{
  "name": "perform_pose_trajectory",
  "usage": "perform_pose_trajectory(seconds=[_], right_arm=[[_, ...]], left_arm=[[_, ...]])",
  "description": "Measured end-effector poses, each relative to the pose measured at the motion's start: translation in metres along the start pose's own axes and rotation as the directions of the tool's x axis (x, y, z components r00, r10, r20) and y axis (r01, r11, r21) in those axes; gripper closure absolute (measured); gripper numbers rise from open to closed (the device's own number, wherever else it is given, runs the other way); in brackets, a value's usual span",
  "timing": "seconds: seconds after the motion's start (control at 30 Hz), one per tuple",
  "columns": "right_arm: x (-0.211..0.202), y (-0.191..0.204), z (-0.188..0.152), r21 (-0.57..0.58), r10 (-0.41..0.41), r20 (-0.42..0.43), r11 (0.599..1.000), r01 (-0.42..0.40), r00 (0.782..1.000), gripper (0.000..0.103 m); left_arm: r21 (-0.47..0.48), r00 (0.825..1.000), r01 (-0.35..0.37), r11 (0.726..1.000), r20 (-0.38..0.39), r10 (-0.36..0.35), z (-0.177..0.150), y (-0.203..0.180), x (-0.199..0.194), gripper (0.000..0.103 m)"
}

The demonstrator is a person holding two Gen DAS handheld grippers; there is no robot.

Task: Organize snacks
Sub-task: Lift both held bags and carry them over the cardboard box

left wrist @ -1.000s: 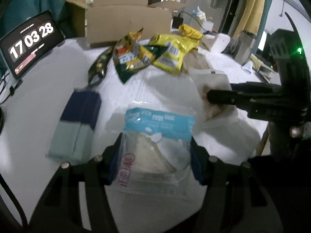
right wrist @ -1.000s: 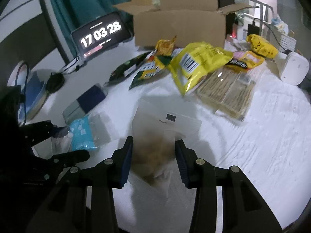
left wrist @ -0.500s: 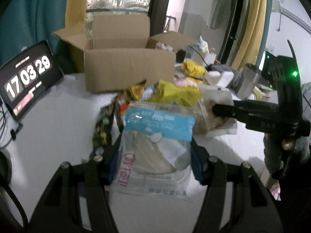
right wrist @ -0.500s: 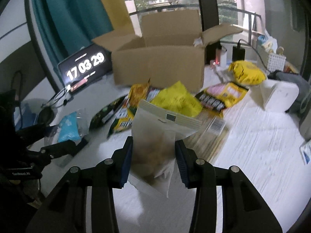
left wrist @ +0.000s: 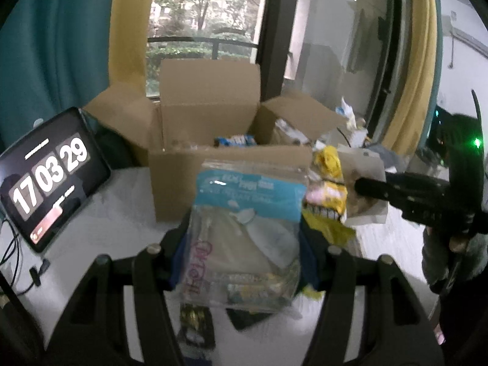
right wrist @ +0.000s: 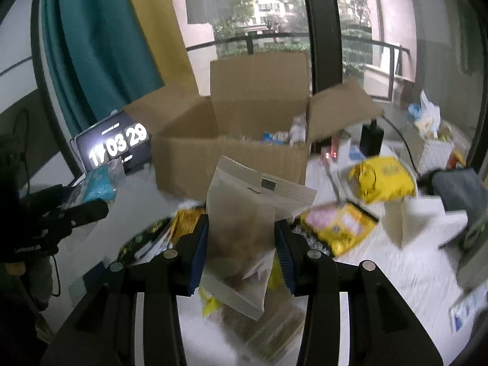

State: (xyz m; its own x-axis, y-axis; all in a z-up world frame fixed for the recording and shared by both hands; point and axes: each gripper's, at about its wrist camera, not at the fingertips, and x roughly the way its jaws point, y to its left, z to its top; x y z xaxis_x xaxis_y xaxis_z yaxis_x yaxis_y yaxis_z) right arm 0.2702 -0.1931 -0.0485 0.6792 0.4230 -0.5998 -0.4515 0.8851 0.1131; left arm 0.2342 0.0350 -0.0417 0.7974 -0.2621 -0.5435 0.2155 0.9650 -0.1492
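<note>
My left gripper (left wrist: 241, 244) is shut on a clear snack bag with a blue header (left wrist: 248, 219), held in the air in front of the open cardboard box (left wrist: 213, 177). My right gripper (right wrist: 241, 250) is shut on a frosted white pouch with brown snacks inside (right wrist: 244, 222), also lifted, facing the same box (right wrist: 231, 158). In the left wrist view the right gripper (left wrist: 366, 187) shows at the right with its pouch (left wrist: 366, 210). The left gripper (right wrist: 91, 210) and its blue bag (right wrist: 99, 183) show at the left of the right wrist view. A few packets lie inside the box.
Yellow snack bags (right wrist: 384, 180), a pink and yellow packet (right wrist: 338, 225) and green packets (right wrist: 146, 241) lie on the white table (right wrist: 381, 274) below the box. A tablet clock (left wrist: 45, 174) leans at the left. A white basket (right wrist: 433, 149) and a charger stand at the right.
Both grippers have risen off the table with their bags and moved toward the cardboard box, which now fills the middle of both views. The loose snacks have dropped low in the pictures.
</note>
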Motion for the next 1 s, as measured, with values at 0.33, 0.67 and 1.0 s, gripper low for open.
perform_pose_trajectory(seconds=[0.33,0.67,1.0], right_arm=[[0.03,-0.012,0.064,-0.052,0.003,0.087,0.999,0.001,0.996,0.059],[0.071,-0.018,0.12,-0.061,-0.003,0.128,0.998,0.01,0.992,0.059],[0.115,-0.036,0.16,-0.018,-0.068,0.136,0.997,0.071,0.988,0.059]], left_arm=[[-0.021,0.996,-0.043,0.999,0.076,0.045,0.058,0.022,0.036,0.042],[-0.079,0.989,-0.095,0.992,0.102,0.103,0.105,0.05,0.093,0.042],[-0.08,0.993,-0.102,0.992,0.057,0.107,0.13,0.07,0.138,0.04]])
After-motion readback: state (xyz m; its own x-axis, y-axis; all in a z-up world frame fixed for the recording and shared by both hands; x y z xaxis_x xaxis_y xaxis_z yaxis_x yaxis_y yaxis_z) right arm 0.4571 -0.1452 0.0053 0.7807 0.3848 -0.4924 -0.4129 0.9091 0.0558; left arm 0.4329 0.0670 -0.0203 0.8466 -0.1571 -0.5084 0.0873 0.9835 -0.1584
